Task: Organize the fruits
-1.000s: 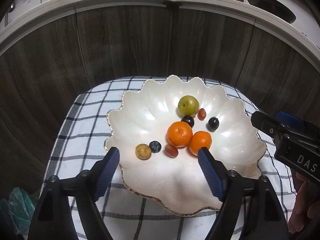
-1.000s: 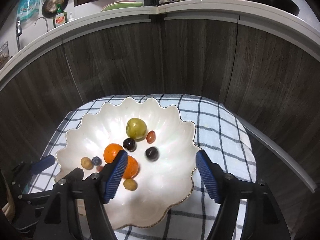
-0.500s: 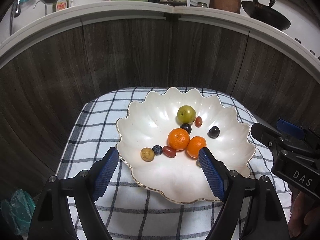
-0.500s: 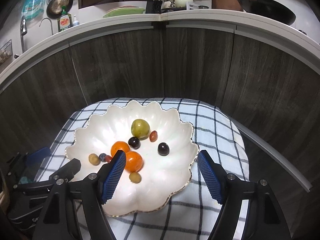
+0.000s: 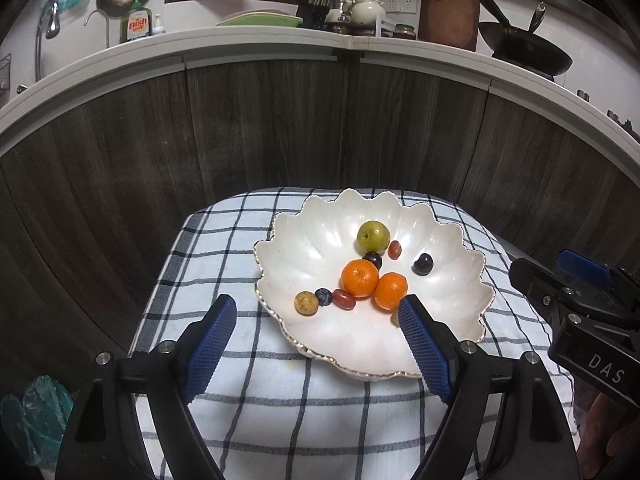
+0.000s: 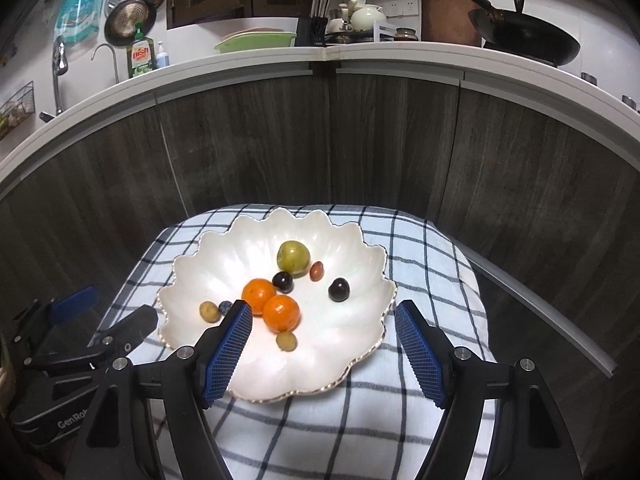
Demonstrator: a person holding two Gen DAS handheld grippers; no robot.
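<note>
A white scalloped bowl (image 5: 320,236) (image 6: 224,256) sits on a checked cloth (image 5: 224,248) (image 6: 424,264). In it lie two oranges (image 5: 359,278) (image 6: 281,312), a green fruit (image 5: 373,236) (image 6: 293,256), dark grapes (image 5: 423,264) (image 6: 338,289), small red fruits (image 5: 395,249) (image 6: 316,271) and a yellowish one (image 5: 306,303) (image 6: 210,311). My left gripper (image 5: 318,312) is open and empty, above the bowl's near rim. My right gripper (image 6: 323,318) is open and empty, also over the near rim. Each shows in the other's view: the right gripper (image 5: 576,300) and the left gripper (image 6: 92,332).
Dark wood cabinet fronts (image 5: 280,128) curve behind the cloth-covered surface. The counter above (image 6: 320,56) holds a wok (image 6: 524,42), dish soap (image 6: 141,56), a teapot and a green dish. A green bag (image 5: 32,412) lies at lower left.
Both grippers have pulled back and up from the bowl, which now looks smaller and farther. Both stay open and empty. The fruits have not moved.
</note>
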